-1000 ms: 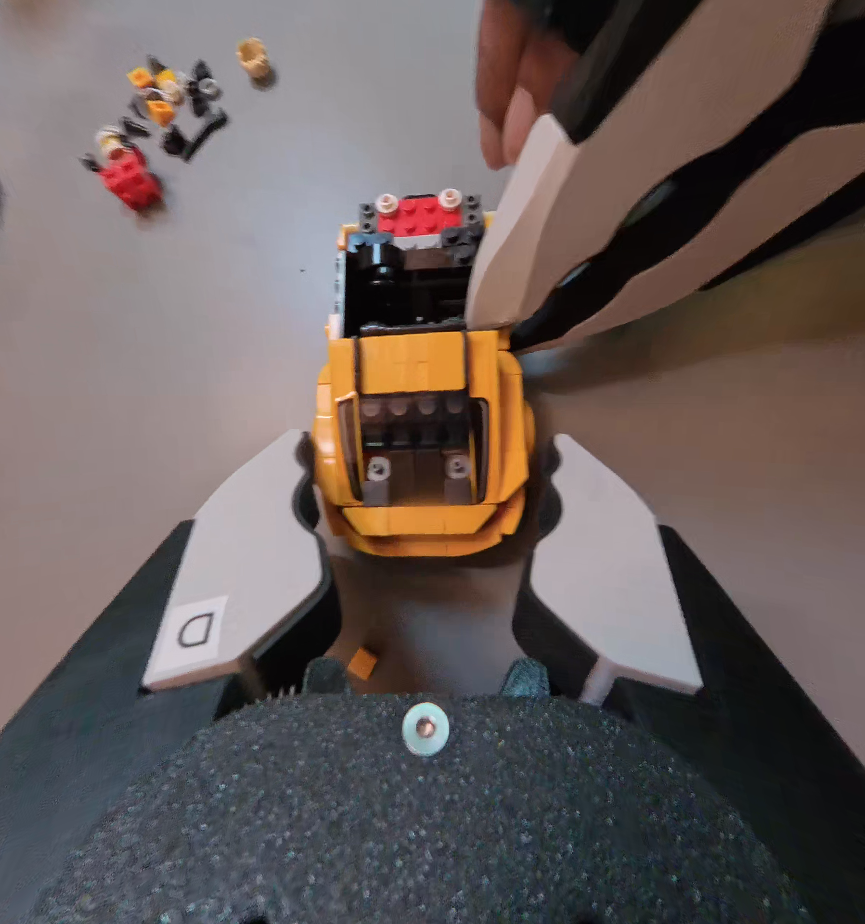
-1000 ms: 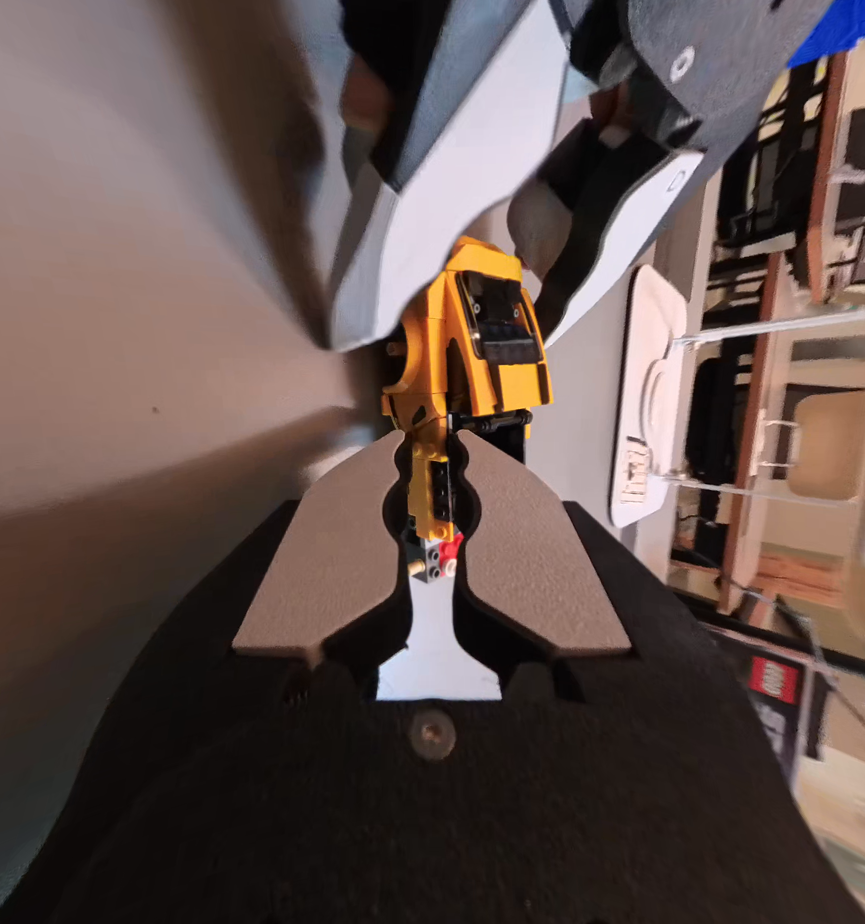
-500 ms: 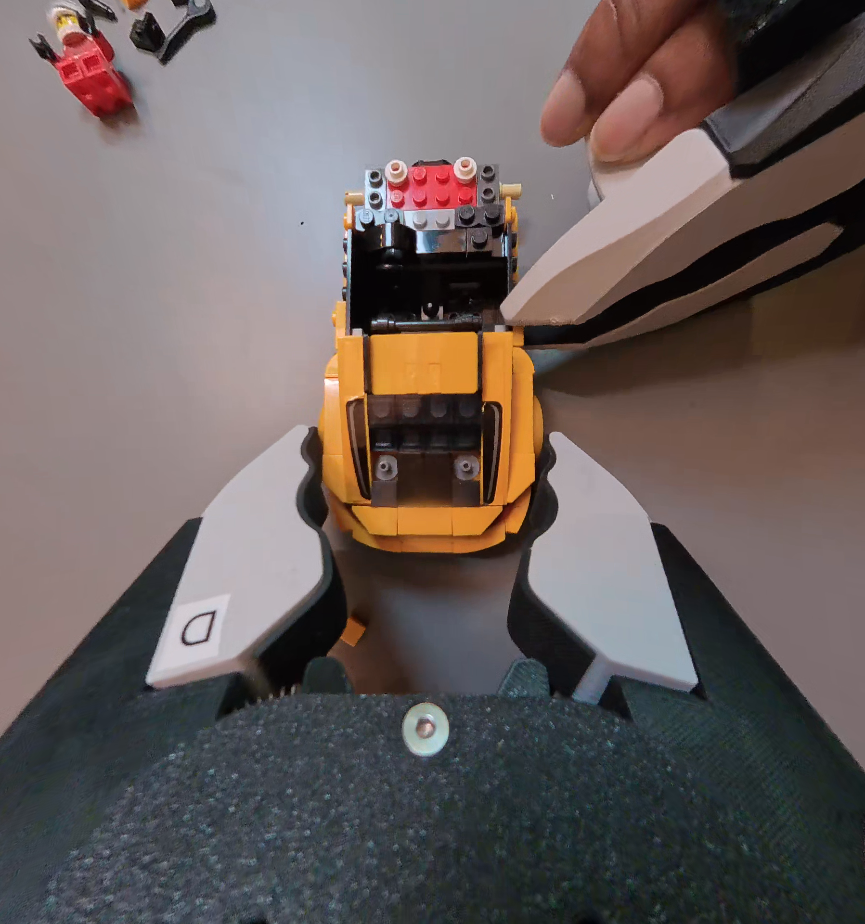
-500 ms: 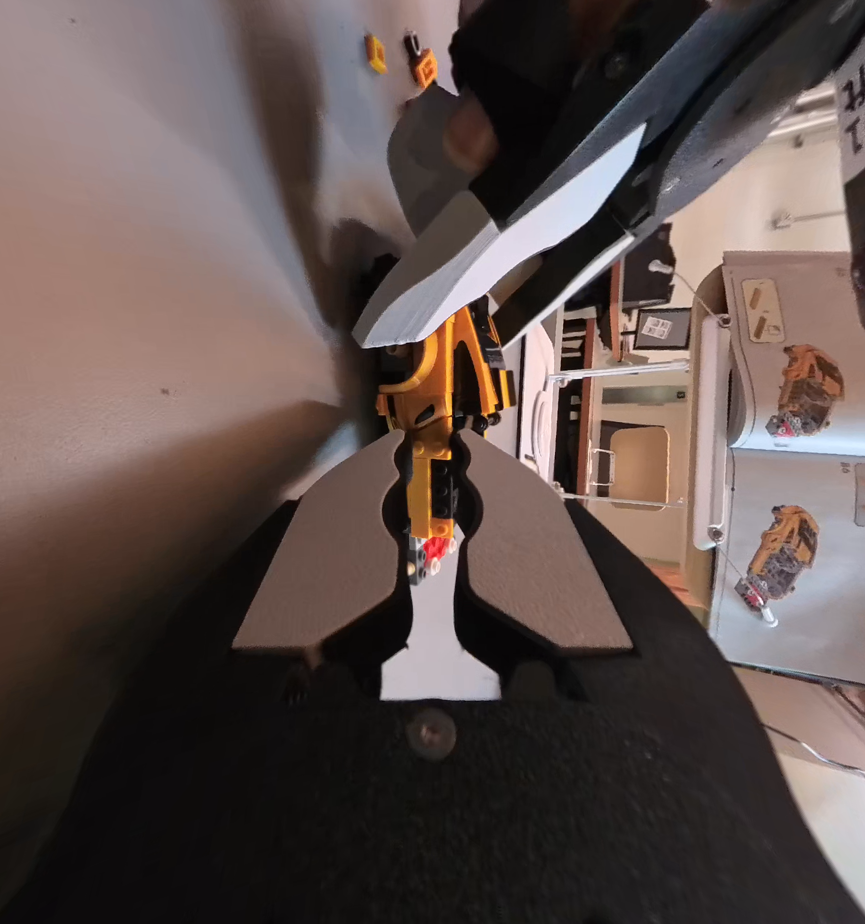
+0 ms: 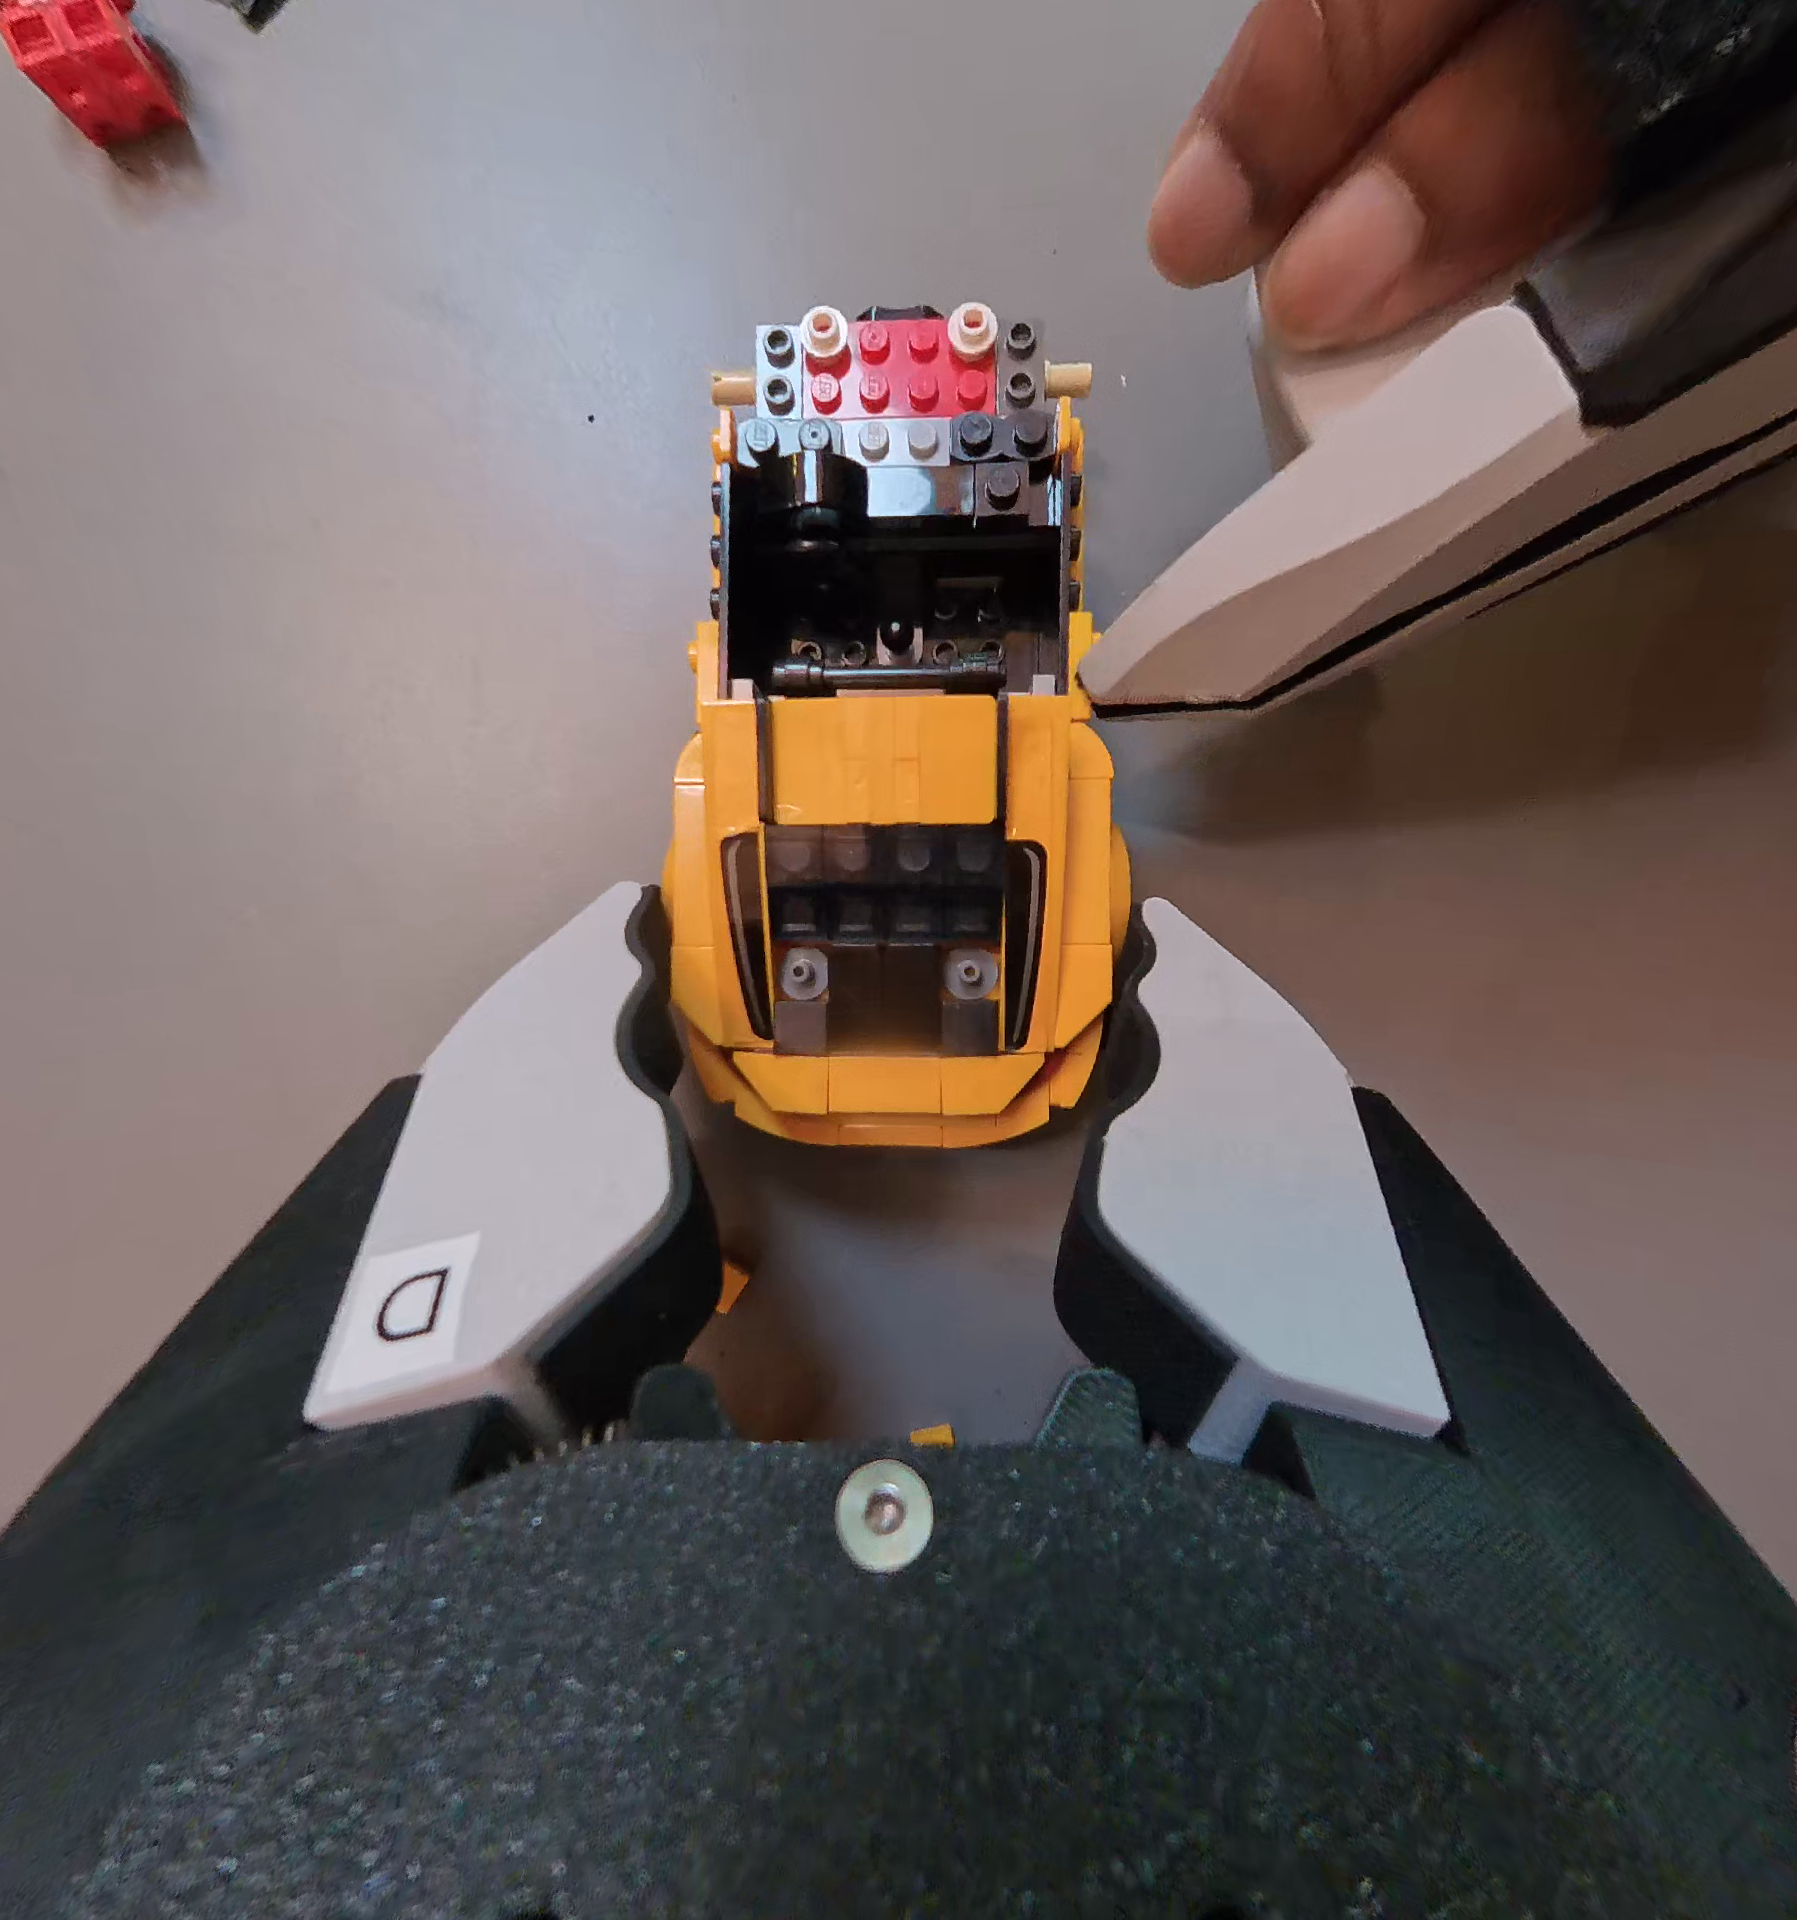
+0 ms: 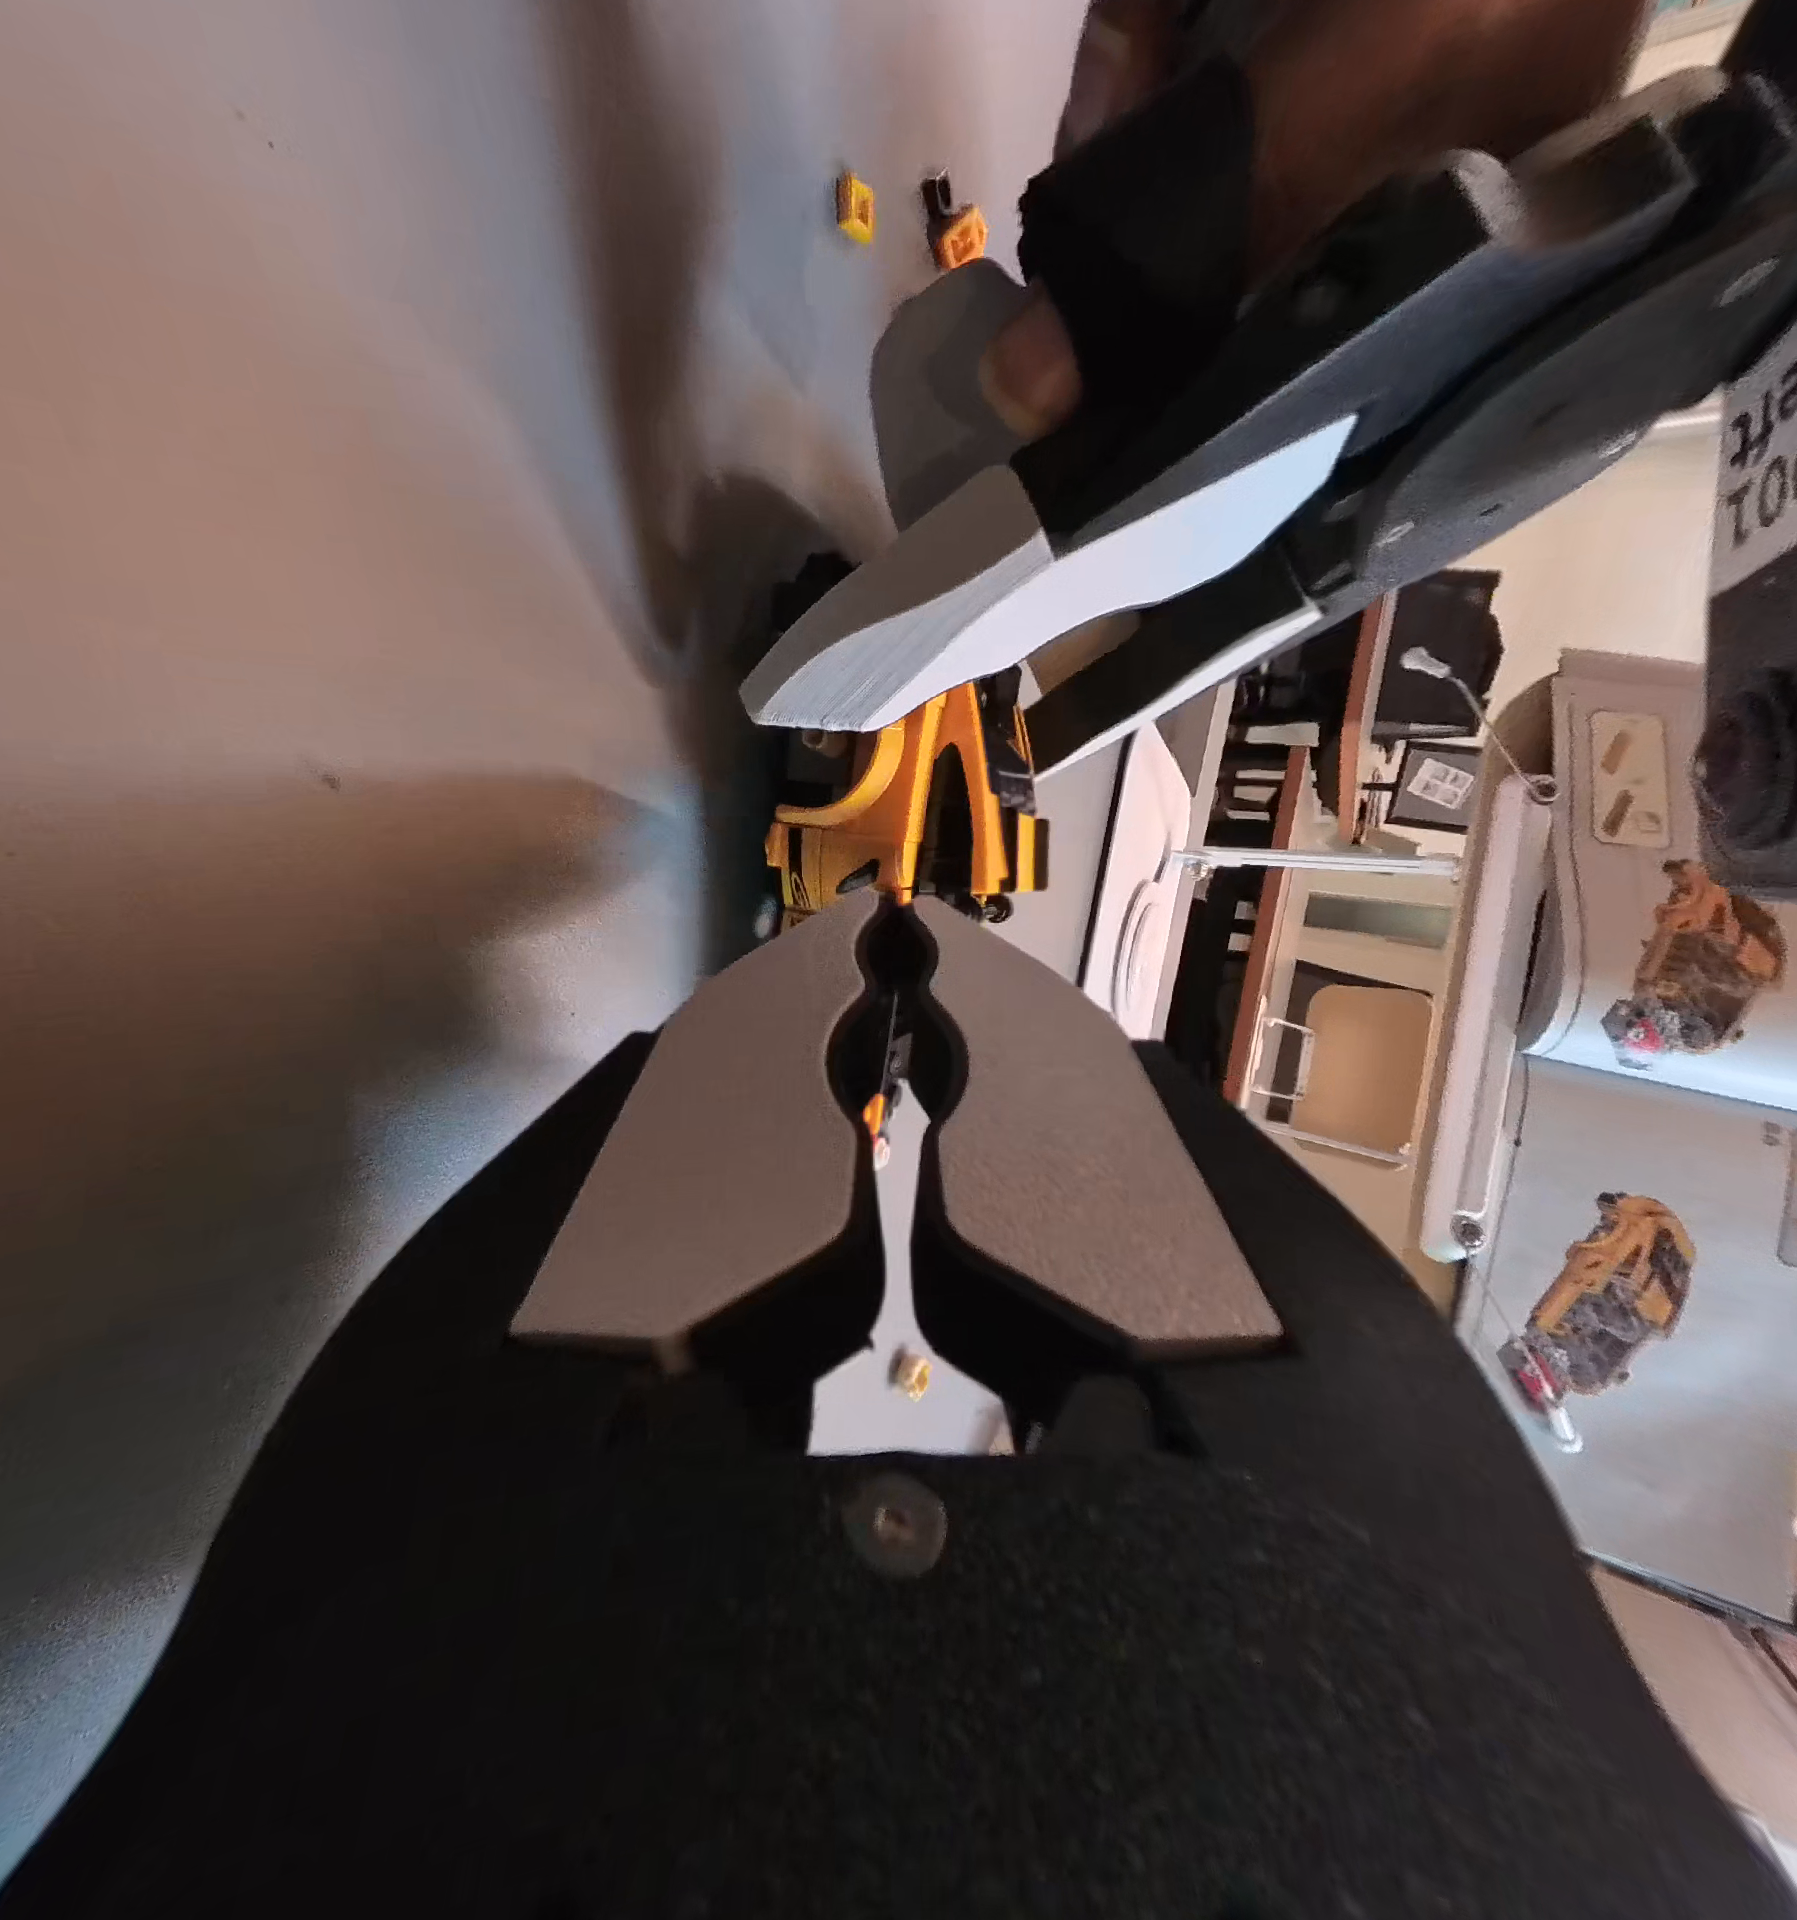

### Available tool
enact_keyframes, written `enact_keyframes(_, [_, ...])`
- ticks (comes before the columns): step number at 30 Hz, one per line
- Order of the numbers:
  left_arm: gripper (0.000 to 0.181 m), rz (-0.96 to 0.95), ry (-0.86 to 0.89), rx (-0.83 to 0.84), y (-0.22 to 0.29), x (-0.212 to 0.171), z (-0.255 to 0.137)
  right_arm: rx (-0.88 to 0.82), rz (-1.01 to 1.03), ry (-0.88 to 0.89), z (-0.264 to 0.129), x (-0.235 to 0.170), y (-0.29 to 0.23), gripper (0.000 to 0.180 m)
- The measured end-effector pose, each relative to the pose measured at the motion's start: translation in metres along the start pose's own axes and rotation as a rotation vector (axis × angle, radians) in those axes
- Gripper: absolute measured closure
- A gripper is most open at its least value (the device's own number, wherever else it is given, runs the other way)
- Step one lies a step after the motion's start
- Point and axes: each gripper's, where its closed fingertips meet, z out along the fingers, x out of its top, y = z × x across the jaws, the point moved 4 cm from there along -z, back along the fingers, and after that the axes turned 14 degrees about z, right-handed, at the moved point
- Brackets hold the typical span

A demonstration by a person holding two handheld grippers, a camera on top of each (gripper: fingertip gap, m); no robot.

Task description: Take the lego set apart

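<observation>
Yellow-orange brick formed the car (image 5: 894,894), which lay on the grey table (image 5: 302,623) with its nose clamped between the left gripper (image 5: 889,997) jaws – braced, it was judged, for pulling. The right gripper (image 6: 899,925) was closed on a thin side panel by the cabin, apparently to be pried off. Stickers were seen on both tools – their writing is left untold
</observation>
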Motion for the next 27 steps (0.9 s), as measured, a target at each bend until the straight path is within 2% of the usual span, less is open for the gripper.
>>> enact_keyframes(6, [0.1,0.004,0.002,0.005,0.0,0.0,0.001,0.041,0.054,-0.002,0.0,0.0,0.001,0.18])
enact_keyframes(8, [0.1,0.008,-0.002,0.013,0.0,-0.001,0.001,0.101,0.093,-0.013,-0.002,0.001,0.001,0.18])
enact_keyframes(10, [0.099,-0.065,0.03,-0.001,-0.004,0.001,-0.001,0.27,0.157,-0.025,-0.006,0.004,-0.014,0.18])
enact_keyframes(11, [0.099,-0.077,0.036,-0.013,-0.006,-0.001,-0.002,0.27,0.136,-0.044,-0.005,0.0,-0.023,0.18])
enact_keyframes(12, [0.099,-0.051,0.015,0.007,-0.006,-0.004,-0.003,0.199,0.114,-0.012,-0.007,-0.002,-0.02,0.18])
enact_keyframes(14, [0.099,-0.048,0.025,0.013,-0.005,-0.006,-0.004,0.181,0.267,0.019,-0.015,-0.003,-0.006,0.18])
enact_keyframes(19, [0.099,-0.073,0.064,-0.012,-0.006,-0.006,-0.006,0.137,0.408,0.023,-0.025,-0.008,0.0,0.18])
enact_keyframes(21, [0.099,-0.07,0.082,-0.019,-0.007,-0.006,-0.006,0.168,0.535,-0.007,-0.025,-0.017,-0.004,0.168])
enact_keyframes(24, [0.1,-0.03,0.093,0.005,-0.008,-0.007,-0.005,0.183,0.704,-0.023,-0.026,-0.029,-0.006,0.164])
enact_keyframes(27, [0.1,-0.039,0.091,-0.003,-0.009,-0.006,-0.005,0.13,0.769,-0.033,-0.024,-0.033,0.0,0.162])
